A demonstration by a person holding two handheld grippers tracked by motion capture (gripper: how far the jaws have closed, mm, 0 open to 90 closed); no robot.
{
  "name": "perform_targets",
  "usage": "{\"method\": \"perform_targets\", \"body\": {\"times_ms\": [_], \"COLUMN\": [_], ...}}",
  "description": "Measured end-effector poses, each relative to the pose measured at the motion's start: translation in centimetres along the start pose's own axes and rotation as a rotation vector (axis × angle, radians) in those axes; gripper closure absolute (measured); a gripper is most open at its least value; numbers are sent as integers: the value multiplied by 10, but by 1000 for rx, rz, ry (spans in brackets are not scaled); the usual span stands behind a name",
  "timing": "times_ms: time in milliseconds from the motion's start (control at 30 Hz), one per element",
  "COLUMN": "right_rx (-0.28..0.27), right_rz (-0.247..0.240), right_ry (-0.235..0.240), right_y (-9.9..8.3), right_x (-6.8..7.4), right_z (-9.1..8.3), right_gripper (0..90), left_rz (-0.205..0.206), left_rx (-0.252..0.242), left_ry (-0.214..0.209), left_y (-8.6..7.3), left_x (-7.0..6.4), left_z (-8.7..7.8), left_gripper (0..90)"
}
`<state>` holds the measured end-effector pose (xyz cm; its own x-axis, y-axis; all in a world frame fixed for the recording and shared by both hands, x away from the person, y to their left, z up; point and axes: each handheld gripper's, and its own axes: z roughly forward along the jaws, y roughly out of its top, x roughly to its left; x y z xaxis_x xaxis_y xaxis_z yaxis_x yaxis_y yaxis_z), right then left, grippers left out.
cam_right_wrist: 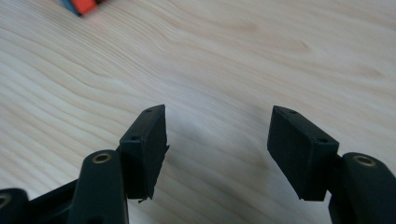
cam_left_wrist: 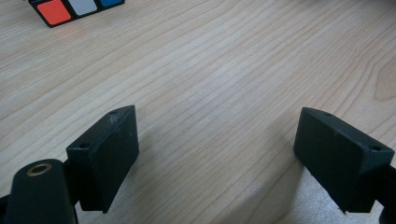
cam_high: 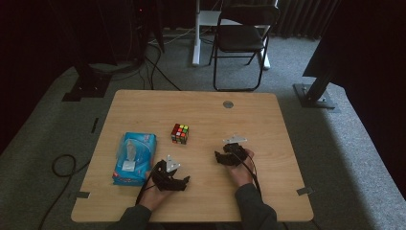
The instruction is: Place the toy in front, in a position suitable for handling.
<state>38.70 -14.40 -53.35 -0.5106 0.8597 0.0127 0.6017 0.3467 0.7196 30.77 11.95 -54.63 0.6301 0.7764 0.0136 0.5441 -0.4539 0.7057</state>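
Observation:
A colourful puzzle cube (cam_high: 180,133) stands near the middle of the wooden table (cam_high: 268,124). My left gripper (cam_high: 183,180) rests low on the table, front left of centre, open with bare wood between its jaws (cam_left_wrist: 217,135). The cube's bottom row (cam_left_wrist: 74,9) shows at the top left of the left gripper view. My right gripper (cam_high: 218,157) sits front right of the cube, also open and holding nothing (cam_right_wrist: 217,128). A corner of the cube (cam_right_wrist: 84,5) peeks in at the top of the right gripper view.
A blue pack of tissues (cam_high: 134,158) lies at the table's left, beside my left hand. A round grey grommet (cam_high: 228,104) sits near the far edge. A black folding chair (cam_high: 242,40) and cables on the carpet stand beyond the table.

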Motion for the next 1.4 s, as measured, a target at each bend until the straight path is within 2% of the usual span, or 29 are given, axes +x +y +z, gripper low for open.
{"method": "perform_targets", "body": {"times_ms": [133,333,433,533,667,900,1167,1400], "right_rx": [-18,-49,-19,-9,-15,-3,-10,2], "right_rz": [7,-55,-74,-106,-125,-220,-262,-278], "right_ry": [62,103,124,147,179,203,241,241], "right_y": [11,31,41,49,60,76,88,93], "right_x": [5,15,19,23,28,49,58,57], "right_z": [0,-4,1,7,14,29,48,65], "right_gripper": [354,298,211,200,190,202,244,226], "left_rz": [-1,-2,-3,-3,-2,0,0,-5], "left_rx": [-1,-2,-3,-2,-2,-2,-1,-3], "left_ry": [0,0,-1,-1,0,1,0,1], "left_y": [0,0,0,0,0,0,0,-1], "left_x": [0,0,0,0,0,0,0,-1], "left_z": [0,0,0,0,0,0,0,0], "left_gripper": [143,143,142,142,142,142,143,143]}}
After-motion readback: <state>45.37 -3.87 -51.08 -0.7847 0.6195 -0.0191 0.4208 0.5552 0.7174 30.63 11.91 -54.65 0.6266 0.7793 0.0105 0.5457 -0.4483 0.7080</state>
